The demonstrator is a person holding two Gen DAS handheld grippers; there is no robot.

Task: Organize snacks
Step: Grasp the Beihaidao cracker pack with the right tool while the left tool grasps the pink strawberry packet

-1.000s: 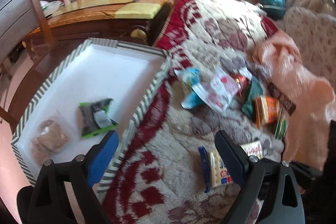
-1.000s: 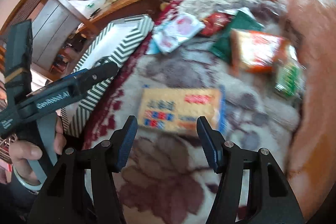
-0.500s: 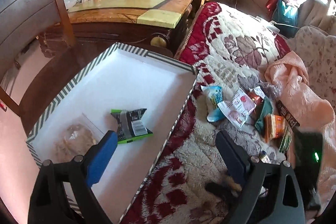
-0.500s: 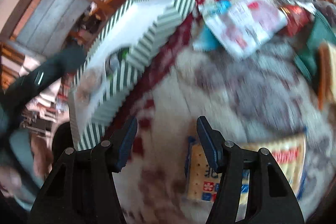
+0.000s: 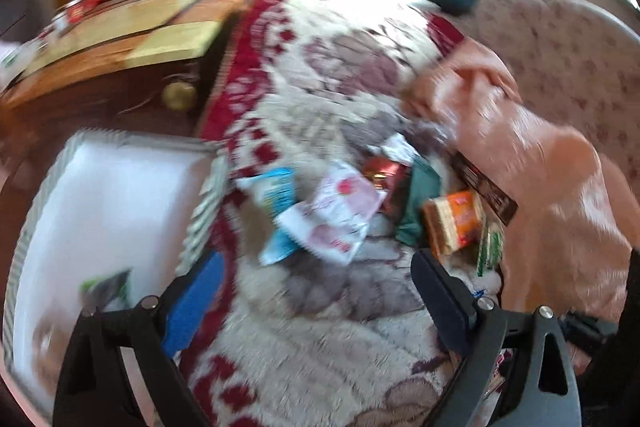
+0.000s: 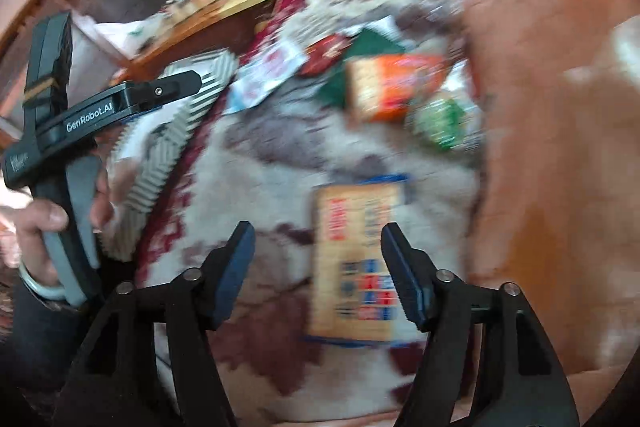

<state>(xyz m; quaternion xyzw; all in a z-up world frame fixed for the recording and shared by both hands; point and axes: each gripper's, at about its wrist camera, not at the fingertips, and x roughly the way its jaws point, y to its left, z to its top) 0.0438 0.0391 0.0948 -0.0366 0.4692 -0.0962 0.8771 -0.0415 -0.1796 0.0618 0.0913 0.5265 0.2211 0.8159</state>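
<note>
Right gripper [image 6: 318,269] angled down over cracker pack [image 6: 358,263] on blanket [image 6: 280,163], jaws just widened, gripping nothing.
Left gripper [image 5: 316,301] open, empty, beside striped box [image 5: 202,215]; snack pile [image 5: 348,215] ahead, views blurred.

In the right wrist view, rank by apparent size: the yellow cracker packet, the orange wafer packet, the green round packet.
1. Yellow cracker packet, though it lies nearest the camera.
2. Orange wafer packet.
3. Green round packet.
</note>
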